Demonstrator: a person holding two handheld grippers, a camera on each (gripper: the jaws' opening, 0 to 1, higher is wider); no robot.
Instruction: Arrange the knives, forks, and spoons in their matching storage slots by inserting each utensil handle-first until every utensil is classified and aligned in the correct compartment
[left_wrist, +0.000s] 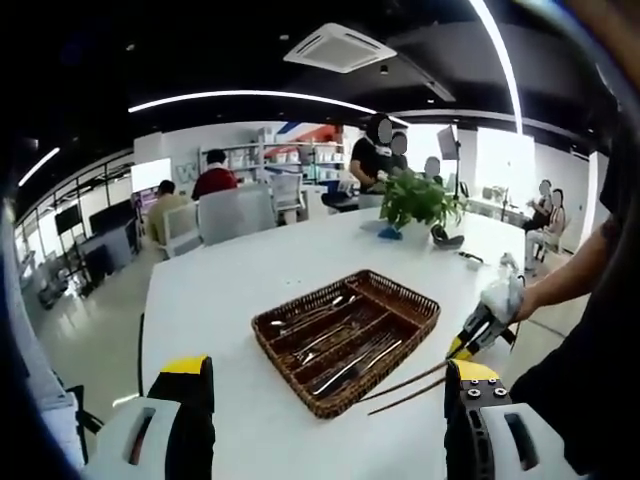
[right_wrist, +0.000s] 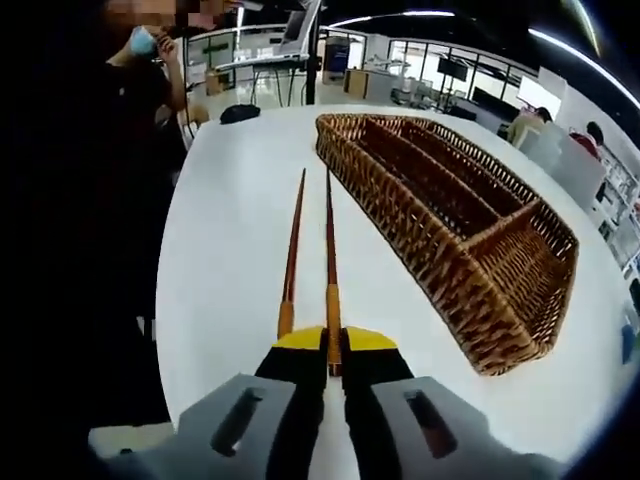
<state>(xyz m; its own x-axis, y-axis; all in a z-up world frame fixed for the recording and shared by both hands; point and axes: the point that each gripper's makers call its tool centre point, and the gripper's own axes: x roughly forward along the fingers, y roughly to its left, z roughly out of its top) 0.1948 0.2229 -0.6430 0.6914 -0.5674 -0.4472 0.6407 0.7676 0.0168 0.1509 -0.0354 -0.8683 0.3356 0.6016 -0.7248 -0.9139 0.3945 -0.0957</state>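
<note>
The right gripper (right_wrist: 333, 352) is clenched on a pair of brown chopsticks (right_wrist: 328, 250), its yellow-tipped jaws pressed together around their yellow-banded ends. In the right gripper view the chopsticks run forward from the jaws over the white table (right_wrist: 230, 230), almost parallel, their thin tips near the corner of the wicker tray (right_wrist: 520, 300). The tray lies just to the right of them, its long compartments running away from the camera and a cross compartment at the near end.

In the left gripper view the right gripper (left_wrist: 478, 335) reaches in from the right edge, held by a person's hand (left_wrist: 505, 297) in a pale glove, the forearm stretched out from the dark-clothed body. The chopsticks (left_wrist: 405, 388) point from it toward the near corner of the tray (left_wrist: 405, 350), low over the table (left_wrist: 220, 290).

The left gripper (left_wrist: 330, 385) is released: its two jaws stand wide apart at the bottom of its own view with nothing between them, hovering above the table short of the tray. Inside the tray lie metal utensils (left_wrist: 345, 350) sorted lengthwise in the slots. A potted plant (left_wrist: 418, 205) stands farther back on the table, and seated people (left_wrist: 215, 178) fill the office behind.
</note>
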